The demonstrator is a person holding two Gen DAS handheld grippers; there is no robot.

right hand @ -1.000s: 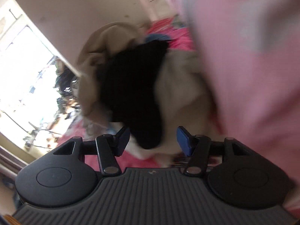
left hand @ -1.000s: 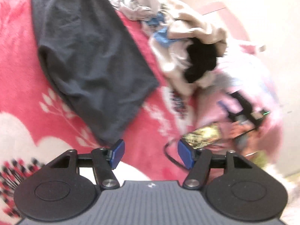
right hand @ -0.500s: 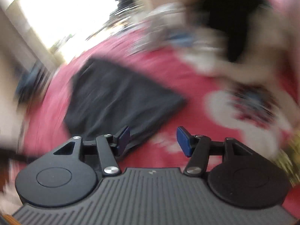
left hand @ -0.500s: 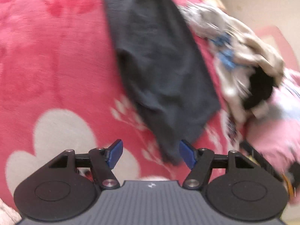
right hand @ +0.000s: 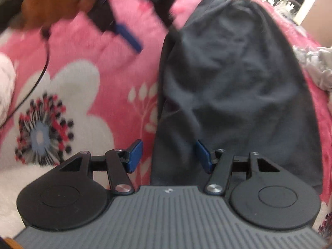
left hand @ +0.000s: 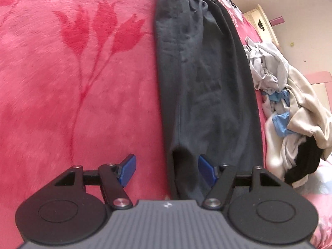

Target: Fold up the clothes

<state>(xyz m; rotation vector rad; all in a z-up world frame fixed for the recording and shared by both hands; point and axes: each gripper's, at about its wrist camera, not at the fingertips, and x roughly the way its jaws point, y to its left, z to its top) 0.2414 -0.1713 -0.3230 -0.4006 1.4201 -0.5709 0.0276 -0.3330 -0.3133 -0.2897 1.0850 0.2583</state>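
Two grippers, left gripper (left hand: 166,169) and right gripper (right hand: 169,155), gape empty over one dark trousers (left hand: 207,87).

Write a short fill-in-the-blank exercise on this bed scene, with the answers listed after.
1. The dark grey trousers lie flat on a fluffy ____ floral blanket.
2. The left gripper stands ____ over the trouser hem.
3. The crumpled pile of unfolded clothes lies to the ____ of the trousers in the left wrist view.

Answers: pink; open; right

Soft daylight, fisheye-bent edges, left view sharp, right view motion-blurred
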